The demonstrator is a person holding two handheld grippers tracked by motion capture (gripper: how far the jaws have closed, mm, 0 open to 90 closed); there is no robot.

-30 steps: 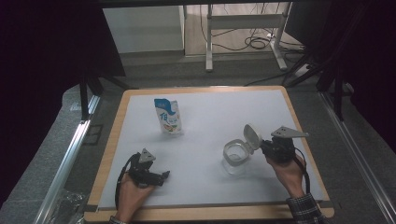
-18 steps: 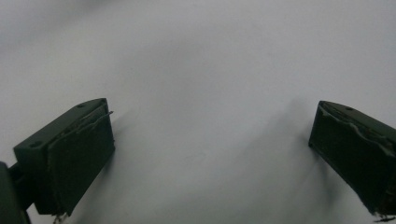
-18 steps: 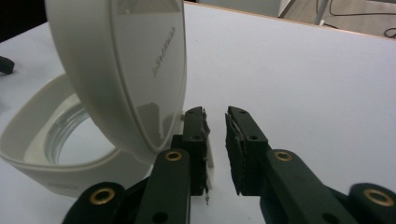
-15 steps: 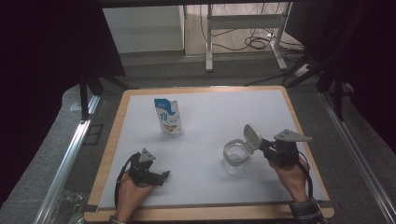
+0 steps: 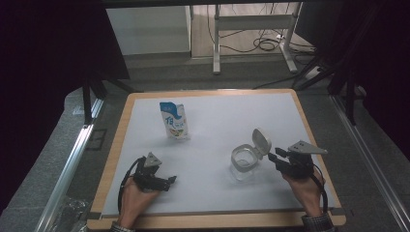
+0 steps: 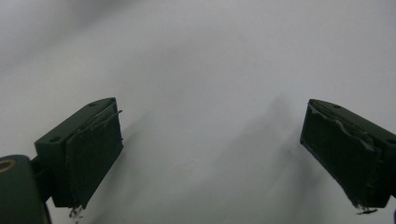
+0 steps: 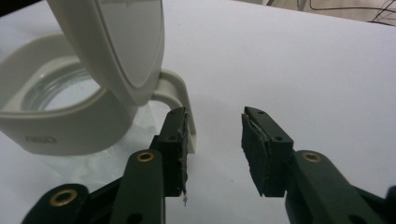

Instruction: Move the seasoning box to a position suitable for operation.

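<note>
Jaws of the right gripper (image 7: 215, 149) stand a little apart and have just been opening; nothing is between them. In the right gripper view one pad is just beside the white handle (image 7: 180, 100) of the jar (image 5: 243, 162), but I cannot tell if it touches it. This clear jar with a white collar stands on the white table (image 5: 217, 116), in the right part and toward the near edge. Its lid (image 5: 261, 142) is flipped up and leans to the right, toward the right gripper (image 5: 279, 161). The person's right hand (image 5: 305, 186) holds that gripper just to the right of the jar.

Jaws of the left gripper (image 6: 210, 158) are spread wide over bare table, with nothing between them. The left gripper (image 5: 167, 182) is in the near left part, well apart from the jar. A blue and white pouch (image 5: 174, 121) stands upright farther back, left of the middle.
</note>
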